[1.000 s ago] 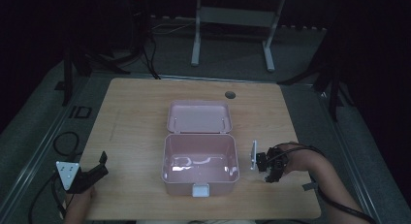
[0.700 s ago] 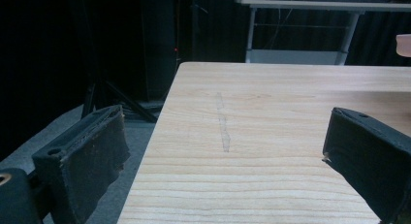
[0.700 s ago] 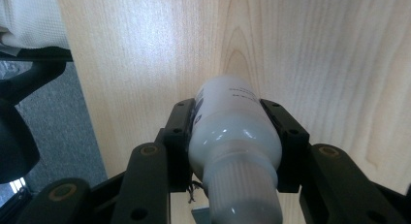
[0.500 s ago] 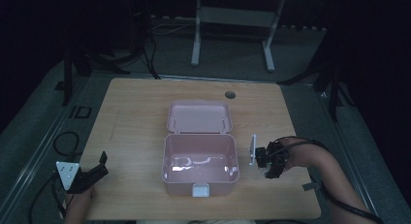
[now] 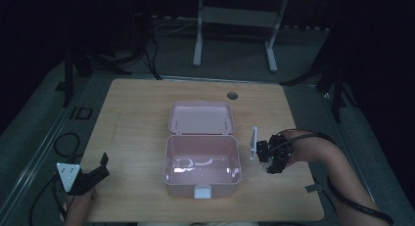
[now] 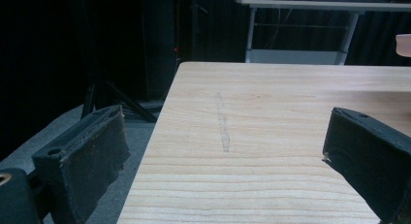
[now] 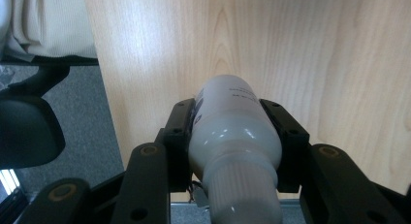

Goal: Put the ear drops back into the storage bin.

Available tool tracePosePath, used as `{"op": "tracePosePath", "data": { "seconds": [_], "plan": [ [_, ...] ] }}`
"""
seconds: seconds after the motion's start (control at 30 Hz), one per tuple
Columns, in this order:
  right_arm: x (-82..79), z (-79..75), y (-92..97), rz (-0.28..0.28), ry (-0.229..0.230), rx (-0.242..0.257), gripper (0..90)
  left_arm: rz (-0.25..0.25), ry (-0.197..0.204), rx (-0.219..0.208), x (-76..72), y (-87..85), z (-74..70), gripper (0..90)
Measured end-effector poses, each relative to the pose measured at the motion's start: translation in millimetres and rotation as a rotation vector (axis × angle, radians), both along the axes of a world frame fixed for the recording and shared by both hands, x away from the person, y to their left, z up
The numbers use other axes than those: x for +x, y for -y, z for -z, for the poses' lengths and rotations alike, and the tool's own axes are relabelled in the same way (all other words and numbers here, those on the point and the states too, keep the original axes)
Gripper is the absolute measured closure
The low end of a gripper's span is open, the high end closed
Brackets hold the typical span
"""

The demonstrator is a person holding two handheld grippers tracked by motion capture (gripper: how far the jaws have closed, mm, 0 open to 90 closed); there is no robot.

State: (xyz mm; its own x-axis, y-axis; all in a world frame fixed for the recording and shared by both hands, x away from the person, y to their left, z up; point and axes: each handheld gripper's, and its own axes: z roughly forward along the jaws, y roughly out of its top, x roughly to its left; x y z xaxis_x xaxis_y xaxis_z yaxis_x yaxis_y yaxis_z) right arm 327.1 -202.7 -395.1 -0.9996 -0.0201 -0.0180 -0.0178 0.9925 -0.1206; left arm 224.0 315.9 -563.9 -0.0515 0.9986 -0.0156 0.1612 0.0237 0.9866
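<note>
An open pink box sits mid-table, its lid laid back flat behind it. Just right of the box is my right gripper, held by a forearm coming in from the lower right. In the right gripper view this gripper is shut on a white plastic bottle, clamped around its body with the ribbed cap end toward the camera, above the wooden table. My left gripper stands at the table's front left corner. Its jaws are wide open in the left gripper view, with bare wood between them.
The wooden table has a round cable hole at the back. Its left edge drops to grey floor with black stand legs. A white frame stands behind the table. Cables trail on the floor at left.
My right gripper, still holding the bottle, has drifted slightly away from the table's front edge, alongside the box. The left gripper has stayed put.
</note>
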Motion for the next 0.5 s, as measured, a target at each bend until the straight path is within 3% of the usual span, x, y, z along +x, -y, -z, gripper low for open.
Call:
{"op": "tracePosePath", "data": {
  "seconds": [0.5],
  "plan": [
    [-3.8, -24.6, -33.8, -0.032, 0.008, 0.009, 59.5, 0.002, -0.001, -0.001, 0.0, -0.3, -0.1, 2.4]
  ]
}}
